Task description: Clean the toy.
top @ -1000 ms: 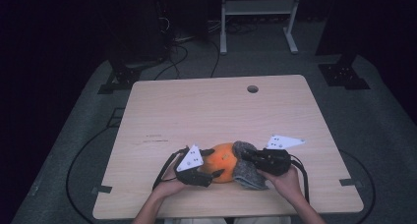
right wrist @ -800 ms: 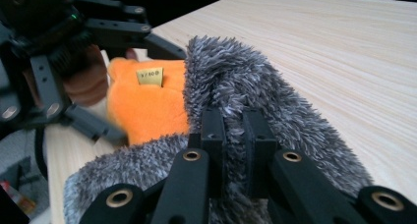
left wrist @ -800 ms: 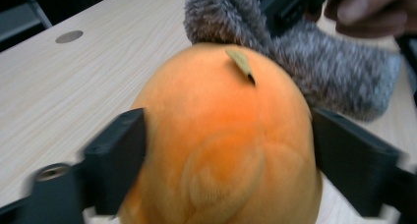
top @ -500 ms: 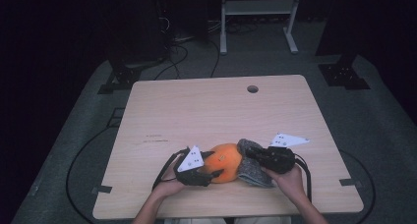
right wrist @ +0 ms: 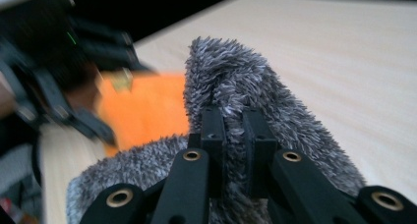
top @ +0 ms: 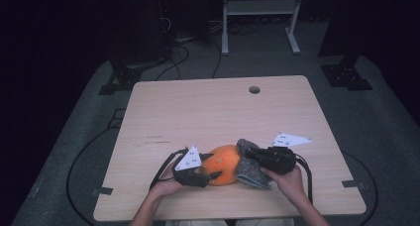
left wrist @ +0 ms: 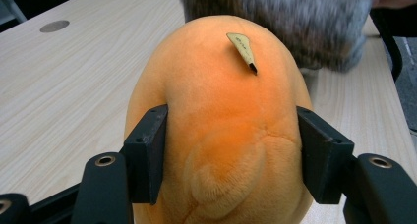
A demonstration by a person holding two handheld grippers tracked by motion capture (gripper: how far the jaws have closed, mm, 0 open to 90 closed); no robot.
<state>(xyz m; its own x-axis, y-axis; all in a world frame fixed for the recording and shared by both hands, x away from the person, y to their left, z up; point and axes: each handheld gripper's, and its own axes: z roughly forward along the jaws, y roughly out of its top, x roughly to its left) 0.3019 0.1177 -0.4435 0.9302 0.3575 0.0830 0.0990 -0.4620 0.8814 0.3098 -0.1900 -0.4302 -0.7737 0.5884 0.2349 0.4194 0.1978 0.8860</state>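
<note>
So right now I've got both grippers on the stuff at the near edge of the wooden table point(top: 218, 112), roughly in the middle. The left gripper point(left wrist: 231, 150) has just closed in on the orange plush toy point(left wrist: 221, 111), and its two black jaws are pressed against the toy's sides, pinching it across its width. The right gripper point(right wrist: 231, 135) has its jaws squeezed nearly together on a fold of the grey fuzzy fabric point(right wrist: 236, 76), so that one's clamped tight on the cloth.

Container-wise: the grey fabric looks like a soft pouch or cover, and it sits at the far end of the orange plush, touching it. I can't tell how much of the toy, if any, is actually inside it.

As for orientation, the plush is an egg-ish shape, and from the high view its long axis runs left-right along the table edge, from the left gripper toward the right one. There's a small yellowish tag point(left wrist: 243, 49) sticking up out of its top, near the grey-fabric end.
</note>
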